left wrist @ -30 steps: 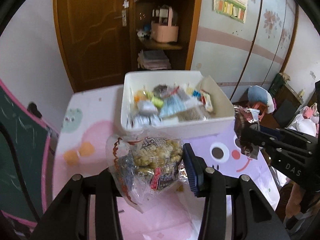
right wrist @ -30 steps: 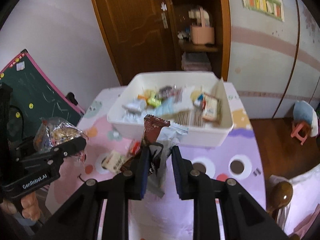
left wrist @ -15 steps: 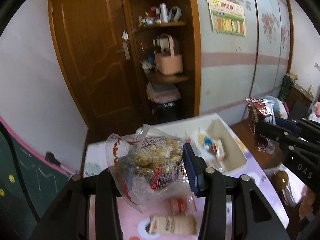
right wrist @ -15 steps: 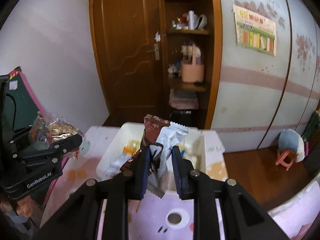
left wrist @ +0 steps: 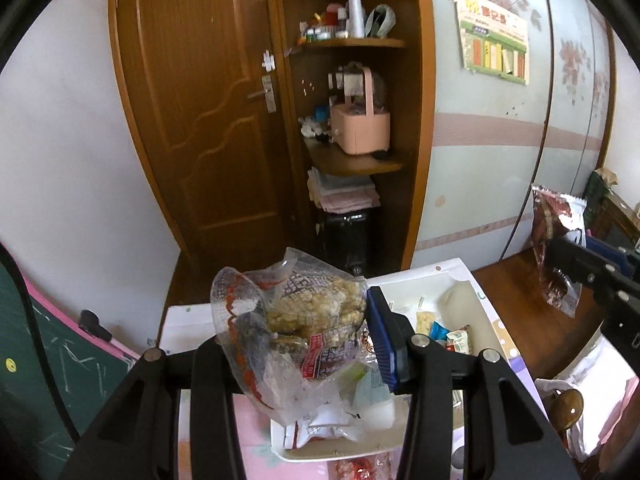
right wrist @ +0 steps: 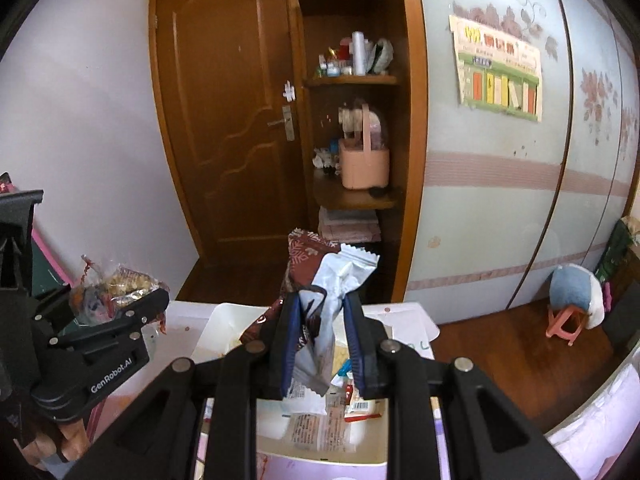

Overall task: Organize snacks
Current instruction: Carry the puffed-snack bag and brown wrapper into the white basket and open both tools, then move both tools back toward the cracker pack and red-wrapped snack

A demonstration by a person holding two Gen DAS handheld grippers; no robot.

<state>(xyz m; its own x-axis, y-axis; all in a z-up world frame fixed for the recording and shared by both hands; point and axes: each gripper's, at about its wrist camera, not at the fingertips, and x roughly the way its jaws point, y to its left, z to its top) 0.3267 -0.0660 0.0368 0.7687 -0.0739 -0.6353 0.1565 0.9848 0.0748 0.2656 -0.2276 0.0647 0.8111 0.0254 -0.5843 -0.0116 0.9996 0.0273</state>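
My left gripper (left wrist: 300, 332) is shut on a clear bag of puffed rice snacks (left wrist: 296, 320) and holds it above the white snack bin (left wrist: 448, 280). The bag also shows in the right wrist view (right wrist: 116, 288), held by the left gripper (right wrist: 120, 316). My right gripper (right wrist: 320, 340) is shut on a dark red and white snack packet (right wrist: 332, 280), above the bin (right wrist: 416, 320). That packet shows at the right of the left wrist view (left wrist: 556, 240). Several small snacks (left wrist: 444, 332) lie in the bin.
The bin stands on a pink and purple cartoon table (left wrist: 208, 440). A wooden door (left wrist: 200, 120) and open corner shelves with a pink basket (left wrist: 360, 128) are behind. A green chalkboard (left wrist: 48, 360) leans at left. A small stool (right wrist: 568, 320) stands on the wooden floor.
Both grippers have lifted and tilted up with their packets. The bin has dropped low in both views and more of the door and shelves shows.
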